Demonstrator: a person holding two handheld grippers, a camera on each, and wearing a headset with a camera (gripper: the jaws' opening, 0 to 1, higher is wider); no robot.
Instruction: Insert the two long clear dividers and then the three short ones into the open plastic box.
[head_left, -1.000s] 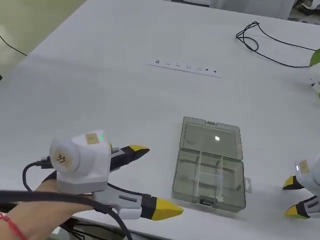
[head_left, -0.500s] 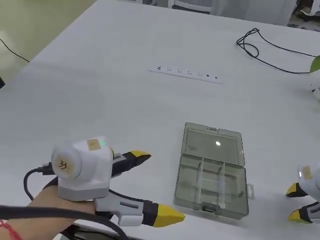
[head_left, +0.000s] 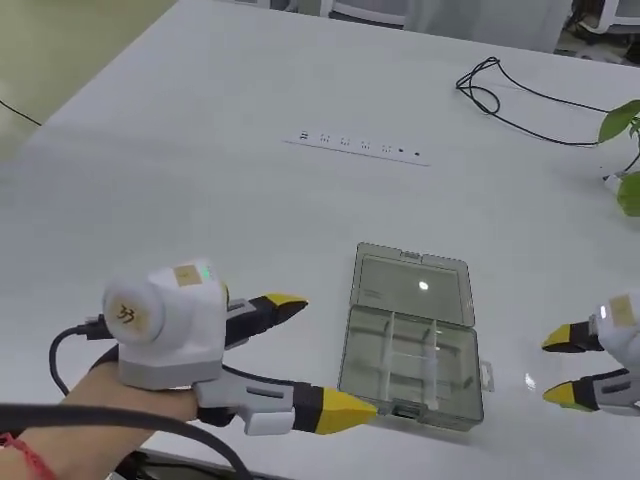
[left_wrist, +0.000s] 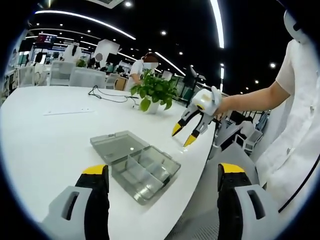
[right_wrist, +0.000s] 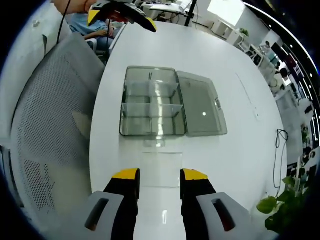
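Jaws stand apart on both tools, and neither holds anything. The left gripper (head_left: 315, 357) hovers at the near left, close above the near edge of the counter (head_left: 200, 180), its jaws spread wide and aimed toward the plastic box (head_left: 410, 350). The right gripper (head_left: 560, 367) hangs at the near right, its jaws parted less and aimed at the box's right wall. The box sits between them, close to the counter's near edge, with its lid (head_left: 412, 290) lying open on the far side. Clear walls already split the box into compartments, but I cannot tell how many dividers are seated. In the right gripper view a clear piece (right_wrist: 162, 169), likely a divider, lies flat on the counter between the jaws and the box, near the box's wall.

The step in hand looks to be lifting that piece. It is thin, flat and probably slick, so the right jaws should come in low and catch one long edge. They can then stand it upright and line its ends up with the slots before pressing down. The left jaws could brace the box's left wall, since a light box will likely slide on the smooth top.

Room is tight on the near side. The counter's edge runs just behind the box, with a chair (right_wrist: 50, 125) beyond it, so a nudged piece could drop off. Beyond the lid the counter lies open as far as the power strip (head_left: 355, 147), which is well apart. The cable (head_left: 500, 90) and the plant (head_left: 625, 150) sit at the far right, well away from the work.
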